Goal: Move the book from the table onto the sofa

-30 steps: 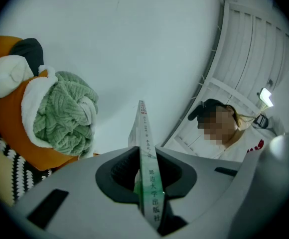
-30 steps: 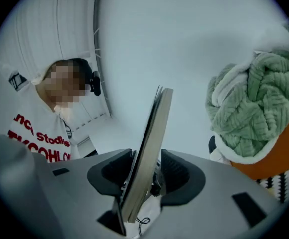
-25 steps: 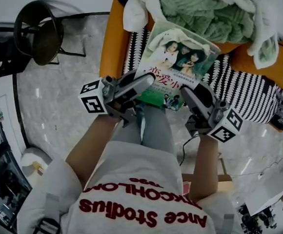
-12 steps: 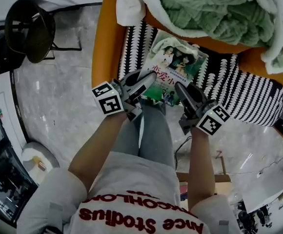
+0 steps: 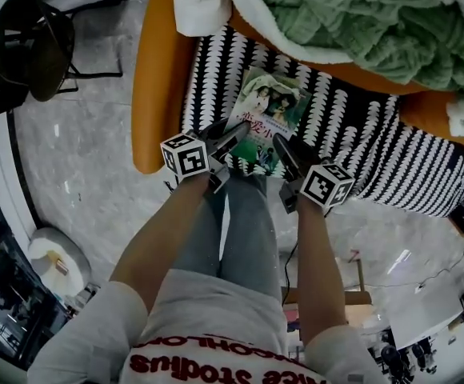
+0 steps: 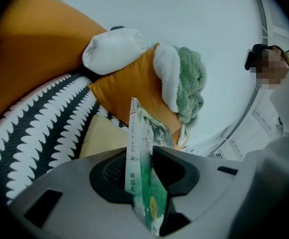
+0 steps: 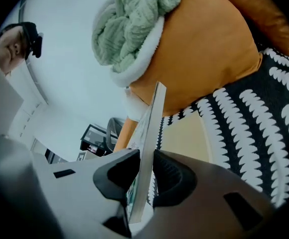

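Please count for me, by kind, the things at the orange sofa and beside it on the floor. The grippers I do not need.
Book: 1
Green blanket: 1
White cloth bundle: 1
Black-and-white seat cover: 1
Orange sofa: 1
Black chair: 1
Total: 6

We find the sofa's striped seat [image 5: 392, 162] bare to the right of the book [image 5: 268, 110]. The green blanket [image 5: 360, 14] heaps across the frame's upper right, a white cushion [image 5: 200, 6] crowds the top, and the orange armrest [image 5: 154, 78] walls the seat's left. Left of it the floor [image 5: 80, 158] lies open up to the chair [image 5: 32, 46].
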The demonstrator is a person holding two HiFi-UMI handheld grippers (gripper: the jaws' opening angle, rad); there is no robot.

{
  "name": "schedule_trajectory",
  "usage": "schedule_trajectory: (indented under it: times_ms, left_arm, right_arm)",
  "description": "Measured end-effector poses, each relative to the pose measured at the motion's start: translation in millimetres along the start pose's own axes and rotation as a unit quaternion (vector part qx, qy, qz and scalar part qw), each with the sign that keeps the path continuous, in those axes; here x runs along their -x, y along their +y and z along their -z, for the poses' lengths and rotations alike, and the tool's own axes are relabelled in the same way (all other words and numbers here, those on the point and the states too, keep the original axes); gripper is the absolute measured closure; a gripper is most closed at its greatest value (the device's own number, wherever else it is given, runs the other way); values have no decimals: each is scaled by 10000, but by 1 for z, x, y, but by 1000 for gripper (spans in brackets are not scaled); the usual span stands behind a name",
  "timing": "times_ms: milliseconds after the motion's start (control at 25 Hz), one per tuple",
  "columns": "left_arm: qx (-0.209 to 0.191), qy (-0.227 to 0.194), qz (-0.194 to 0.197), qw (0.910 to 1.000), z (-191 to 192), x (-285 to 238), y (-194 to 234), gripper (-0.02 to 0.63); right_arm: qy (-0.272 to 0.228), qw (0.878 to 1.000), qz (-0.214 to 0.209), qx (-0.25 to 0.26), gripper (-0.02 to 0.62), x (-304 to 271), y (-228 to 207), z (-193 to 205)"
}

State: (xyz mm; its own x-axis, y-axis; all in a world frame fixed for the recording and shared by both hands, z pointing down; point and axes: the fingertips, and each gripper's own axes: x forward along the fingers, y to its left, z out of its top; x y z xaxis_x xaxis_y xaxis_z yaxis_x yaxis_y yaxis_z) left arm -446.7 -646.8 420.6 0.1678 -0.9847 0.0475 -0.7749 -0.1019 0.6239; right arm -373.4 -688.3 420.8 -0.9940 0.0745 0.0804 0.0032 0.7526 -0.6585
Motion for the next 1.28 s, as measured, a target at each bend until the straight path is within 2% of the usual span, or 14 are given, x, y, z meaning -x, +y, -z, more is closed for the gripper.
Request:
schedule_trajectory:
  times_ms: [360, 440, 600, 800, 880, 920, 1000, 1080, 1160, 1280]
  left_arm:
    - [-6, 351, -710, 9969, 17, -8, 28, 477]
    - [-38, 443, -920, 9948, 17, -8, 32, 469]
    - [-491, 696, -1294, 9879, 18, -10, 37, 439]
    - [-397, 844, -1584, 9830, 24, -8, 40, 436]
    - [-443, 1033, -1781, 9776, 29, -8, 50, 431]
    - [-577, 1133, -1948, 9726, 30, -6, 55, 428]
    - [-1094, 1263, -2283, 9591, 26, 3, 63, 439]
    - [-1524, 1339, -2328, 9511, 22, 9, 62, 440]
    - [-1676, 1407, -2253, 9494, 20, 13, 60, 450]
    - [-1688, 1317, -2243, 9507, 11, 20, 59, 527]
  right_arm:
    - [301, 9983, 138, -474, 494, -12, -31, 18]
    - [382, 9981, 151, -466, 494, -15, -33, 18]
    - [572, 9975, 287, -305, 494, -17, -41, 17]
    - [782, 9957, 344, -354, 494, -20, -47, 20]
    - [916, 9943, 480, -267, 492, -23, -55, 23]
    - [955, 9936, 562, -214, 492, -25, -58, 23]
    - [1037, 9919, 725, -51, 492, -27, -62, 23]
    - [1154, 9893, 878, 138, 491, -27, -66, 23]
    - [1260, 9859, 1047, 345, 477, -26, -65, 23]
    - [1277, 9792, 1390, 748, 459, -24, -63, 21]
